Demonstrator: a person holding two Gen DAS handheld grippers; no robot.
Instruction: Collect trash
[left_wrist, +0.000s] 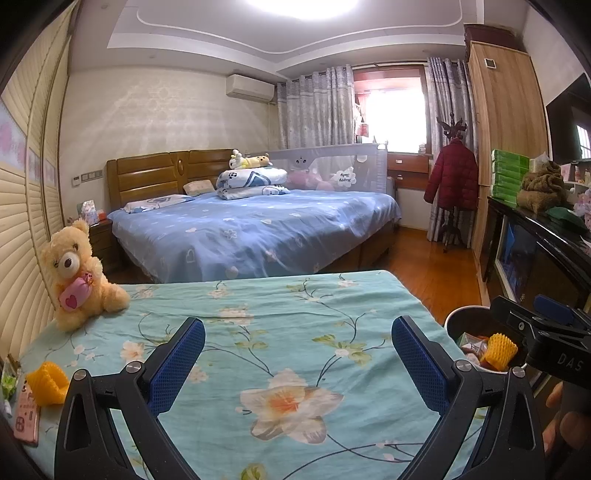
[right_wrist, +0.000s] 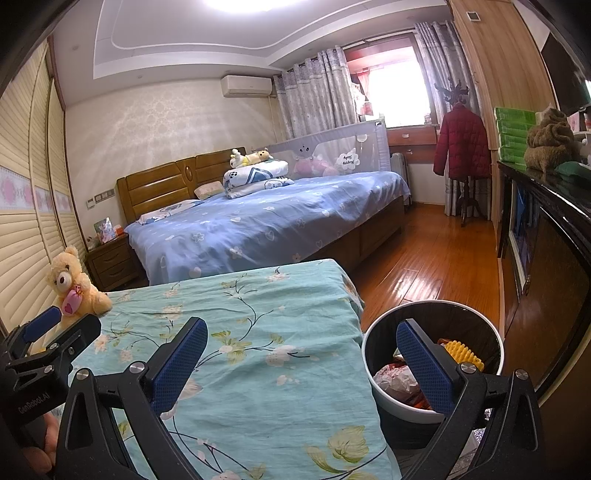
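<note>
While both grippers are held with fingers spread and empty over the floral-covered table (left_wrist: 295, 332), collected trash is seen in the bin (right_wrist: 373, 369).

A round bin with a pale rim and dark inside is set on the floor just beside the table's right edge; a yellow foam net (right_wrist: 463, 354), crumpled wrappers (right_wrist: 395, 380) and orange-red scraps are held in it. The left gripper (left_wrist: 297, 363) is kept above the cloth, the right gripper (right_wrist: 301, 367) partly over the bin. Another yellow foam net (left_wrist: 46, 382) is left on the table's left edge, beside a pink packet (left_wrist: 26, 413), near a teddy bear (left_wrist: 75, 273).
</note>
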